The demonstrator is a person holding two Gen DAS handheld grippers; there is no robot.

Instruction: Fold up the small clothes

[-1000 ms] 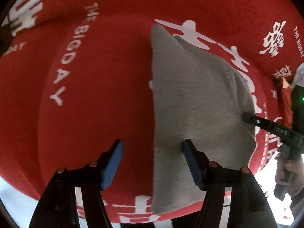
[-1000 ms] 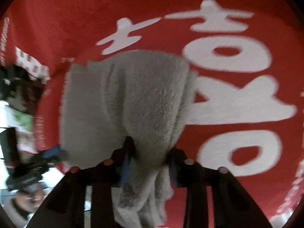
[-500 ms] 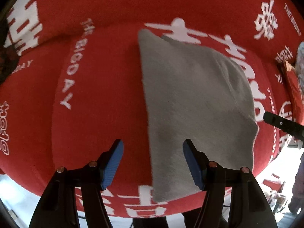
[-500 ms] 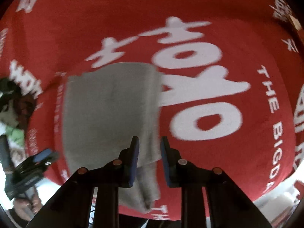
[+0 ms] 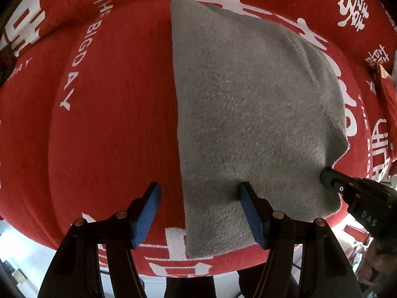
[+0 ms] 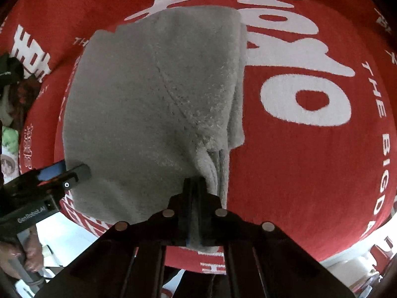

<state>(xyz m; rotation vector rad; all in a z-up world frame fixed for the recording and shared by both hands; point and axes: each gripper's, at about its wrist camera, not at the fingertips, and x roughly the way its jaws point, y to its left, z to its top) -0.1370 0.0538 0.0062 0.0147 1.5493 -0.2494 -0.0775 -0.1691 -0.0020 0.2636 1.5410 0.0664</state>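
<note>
Red blanket; one grey garment; right tongs pinch it.

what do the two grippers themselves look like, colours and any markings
Both are black plastic. The left hand-held gripper has two angled fingers with ribbed blue pads and round copper-coloured rivets. The right hand-held gripper matches, and its side shows white "DAS" lettering. The left body reads "GenRobot.AI".

The right claw hides the grey cloth's pinched near edge.
</note>
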